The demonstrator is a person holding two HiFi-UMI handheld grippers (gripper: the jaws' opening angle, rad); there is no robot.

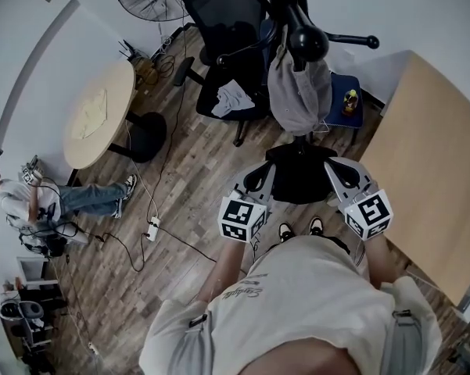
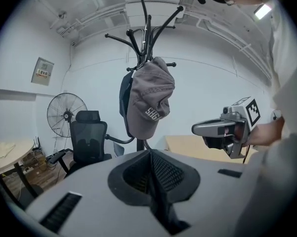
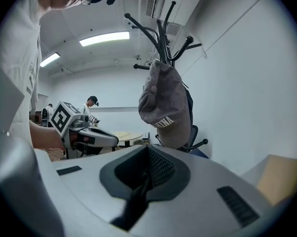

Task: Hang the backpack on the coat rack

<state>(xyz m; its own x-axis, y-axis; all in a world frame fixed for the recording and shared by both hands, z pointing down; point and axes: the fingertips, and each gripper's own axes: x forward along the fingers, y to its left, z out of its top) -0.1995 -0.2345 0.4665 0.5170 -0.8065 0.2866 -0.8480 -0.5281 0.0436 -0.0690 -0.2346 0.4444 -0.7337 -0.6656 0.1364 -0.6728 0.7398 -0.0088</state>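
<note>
Clenched on a black backpack strap (image 2: 160, 201) each: left gripper (image 1: 258, 178) and right gripper (image 1: 340, 172), side by side. Between the fingers and just below them, hanging from those straps: the black backpack (image 1: 301, 180). Just beyond, on the far side: the rack (image 1: 306, 41), with a grey cap (image 1: 297, 92) on it.
</note>
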